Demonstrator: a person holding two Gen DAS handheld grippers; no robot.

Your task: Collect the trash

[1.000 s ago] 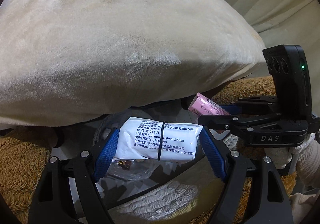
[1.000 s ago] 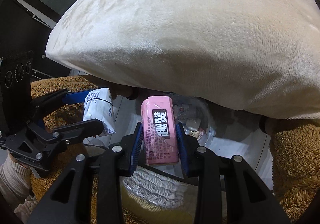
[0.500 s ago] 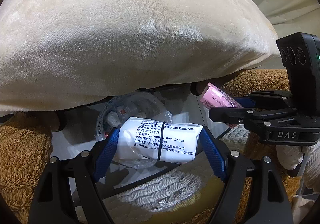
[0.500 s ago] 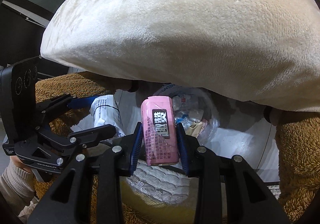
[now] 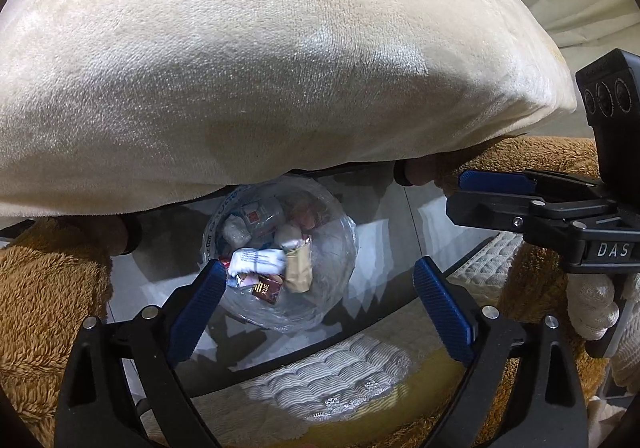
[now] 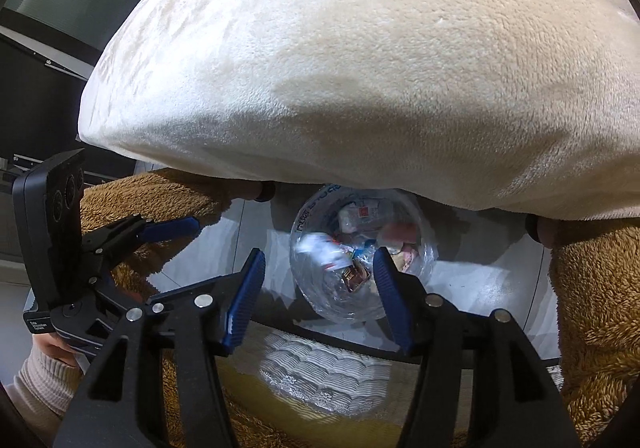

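A trash bin lined with a clear bag [image 5: 344, 248] stands on the pale floor below, holding several pieces of trash. It also shows in the right wrist view [image 6: 316, 288]. The white packet [image 5: 258, 261] lies inside it among wrappers. A pink item [image 6: 402, 234] lies in the bin on the right side. My left gripper [image 5: 320, 300] is open and empty above the bin. My right gripper [image 6: 320, 288] is open and empty above the bin too. Each gripper shows in the other's view, the right one [image 5: 496, 182] and the left one [image 6: 172, 228].
A large cream pillow [image 5: 260, 60] hangs over the bin and fills the upper view. Brown fuzzy fabric [image 5: 44, 300] lies on both sides. A quilted white mattress edge [image 5: 320, 380] lies below the grippers.
Both grippers have opened. The white packet has dropped from the left one and the pink pack from the right one into the bin below.
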